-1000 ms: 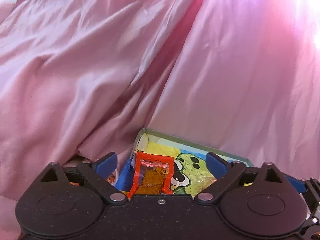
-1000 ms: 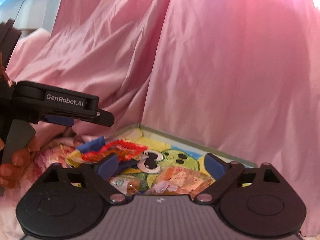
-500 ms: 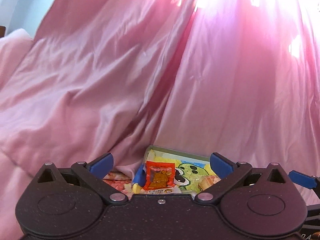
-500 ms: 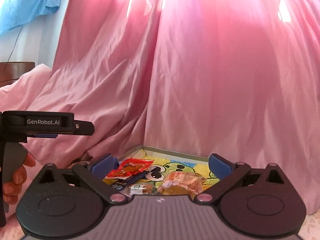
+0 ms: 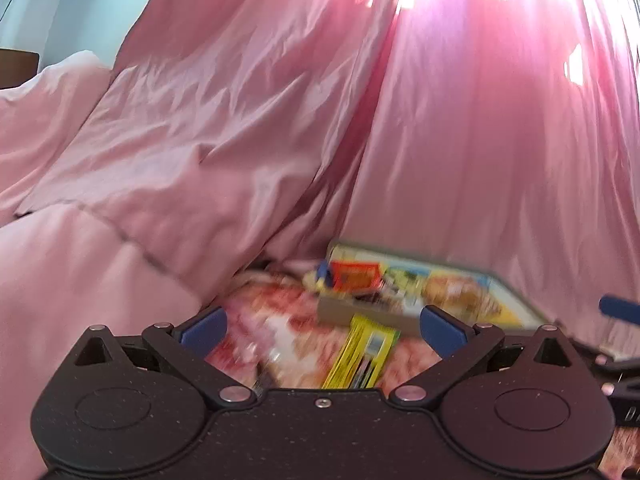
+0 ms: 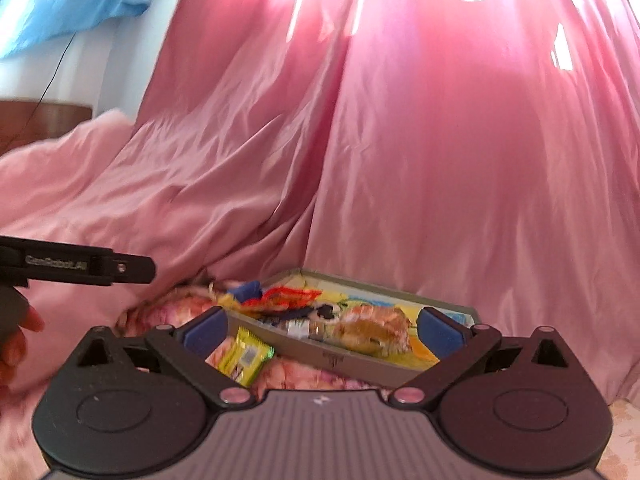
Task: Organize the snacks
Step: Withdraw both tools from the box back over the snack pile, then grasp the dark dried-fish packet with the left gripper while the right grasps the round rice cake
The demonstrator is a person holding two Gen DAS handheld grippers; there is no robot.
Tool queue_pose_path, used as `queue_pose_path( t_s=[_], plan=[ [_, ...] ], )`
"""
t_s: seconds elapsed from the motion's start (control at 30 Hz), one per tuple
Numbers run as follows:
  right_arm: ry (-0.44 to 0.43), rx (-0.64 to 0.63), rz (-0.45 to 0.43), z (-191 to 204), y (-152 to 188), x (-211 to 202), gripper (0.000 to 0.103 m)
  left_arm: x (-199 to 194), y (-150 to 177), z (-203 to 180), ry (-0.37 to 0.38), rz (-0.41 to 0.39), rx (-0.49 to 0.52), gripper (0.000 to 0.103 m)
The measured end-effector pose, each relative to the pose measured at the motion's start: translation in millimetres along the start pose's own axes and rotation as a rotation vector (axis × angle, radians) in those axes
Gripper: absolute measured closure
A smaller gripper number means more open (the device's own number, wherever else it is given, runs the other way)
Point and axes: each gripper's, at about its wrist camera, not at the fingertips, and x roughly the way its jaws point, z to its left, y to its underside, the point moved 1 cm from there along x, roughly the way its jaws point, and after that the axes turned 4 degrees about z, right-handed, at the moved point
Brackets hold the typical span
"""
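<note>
Left wrist view: the left gripper (image 5: pixel 322 322) has its fingers spread wide and empty. It has backed away since 0.5 s ago; the snack tray (image 5: pixel 368 314) now lies farther ahead on the floral bed sheet (image 5: pixel 280 320), and a yellow packet (image 5: pixel 364 356), unseen before, lies just in front of it.

Right wrist view: the right gripper (image 6: pixel 322 326) fingers are likewise wide and empty. The tray (image 6: pixel 352 362) holds the red packet (image 6: pixel 288 295) and a wrapped pastry (image 6: pixel 374 330).

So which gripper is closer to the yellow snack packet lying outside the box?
Left, it seems. The yellow snack packet lies between the open left gripper fingers; the right gripper sees it toward its left finger.
</note>
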Motion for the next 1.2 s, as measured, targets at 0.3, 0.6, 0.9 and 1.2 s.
queue_pose_path(
  t_s=[0.3,0.6,0.9,1.2],
  plan=[
    [0.002,-0.030,0.060,17,38,-23,0.000,-22,39,20,-0.026,0.067,0.009,0.001],
    [-0.016,-0.020,0.170,29,71,-28,0.000,-23,69,27,-0.027,0.131,0.016,0.001],
    [-0.037,-0.012,0.294,36,103,-26,0.000,-6,104,21,-0.006,0.301,0.096,0.001],
    [-0.045,0.018,0.415,37,123,-19,0.000,-3,111,16,0.001,0.332,0.123,0.001]
  ],
)
